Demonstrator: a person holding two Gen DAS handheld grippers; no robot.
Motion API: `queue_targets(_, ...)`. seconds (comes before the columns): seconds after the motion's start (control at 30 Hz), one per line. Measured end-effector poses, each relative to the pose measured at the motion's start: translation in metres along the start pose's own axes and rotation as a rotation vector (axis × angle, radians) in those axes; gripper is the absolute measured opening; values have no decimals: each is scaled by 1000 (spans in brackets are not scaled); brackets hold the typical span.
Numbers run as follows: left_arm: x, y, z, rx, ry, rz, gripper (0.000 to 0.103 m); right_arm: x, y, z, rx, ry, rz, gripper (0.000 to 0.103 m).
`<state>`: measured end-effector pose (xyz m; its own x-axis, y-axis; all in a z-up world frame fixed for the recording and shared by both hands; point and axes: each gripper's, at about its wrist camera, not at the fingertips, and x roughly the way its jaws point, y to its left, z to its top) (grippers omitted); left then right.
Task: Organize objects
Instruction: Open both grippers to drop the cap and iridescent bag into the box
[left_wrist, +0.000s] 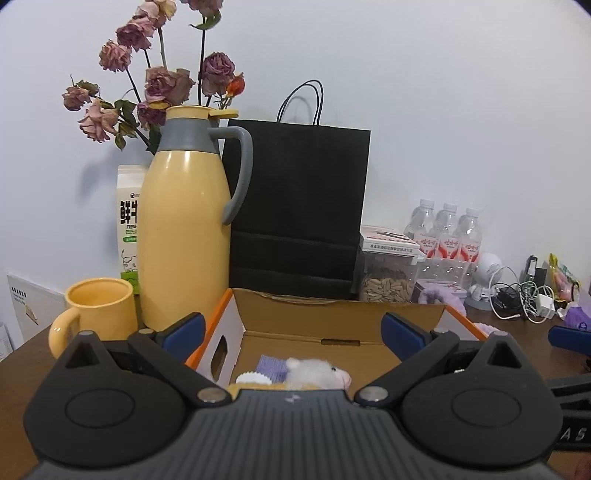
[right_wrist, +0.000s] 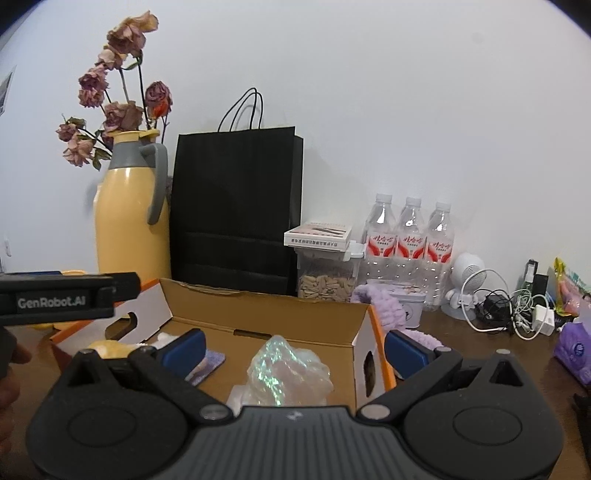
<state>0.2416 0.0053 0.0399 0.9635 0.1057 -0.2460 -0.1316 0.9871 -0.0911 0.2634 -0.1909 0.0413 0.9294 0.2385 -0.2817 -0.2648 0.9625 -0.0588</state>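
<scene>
An open cardboard box (left_wrist: 332, 314) with orange-edged white sides sits on the brown table. In the left wrist view a white plush toy (left_wrist: 317, 373) and a purple knitted piece (left_wrist: 271, 365) lie in the box. My left gripper (left_wrist: 293, 334) hangs above them, open and holding nothing. In the right wrist view a crumpled iridescent wrapper (right_wrist: 286, 369) lies on the floor of the box (right_wrist: 280, 314). My right gripper (right_wrist: 293, 349) stands open around it without touching. The left gripper's body (right_wrist: 62, 299) shows at the left edge.
Behind the box stand a yellow thermos jug (left_wrist: 184, 236), a yellow mug (left_wrist: 99, 310), a milk carton (left_wrist: 129, 236), a black paper bag (left_wrist: 299, 210), a seed jar (right_wrist: 327, 273) and three water bottles (right_wrist: 410, 243). Cables (right_wrist: 513, 310) and a purple pack (right_wrist: 574, 349) lie at right.
</scene>
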Motion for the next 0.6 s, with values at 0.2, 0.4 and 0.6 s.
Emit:
queue_targets(0.2, -20, 0, -14, 28, 25, -8, 103, -31, -4, -16, -15, -17, -24, 103)
queue_targets(0.4, -39, 0, -31, 61, 66, -21, 103, -55, -11, -35, -8, 3, -21, 103)
queue_targets(0.6, -58, 3, -45, 64, 99, -26, 103, -77, -18, -54, 8, 44, -24, 103)
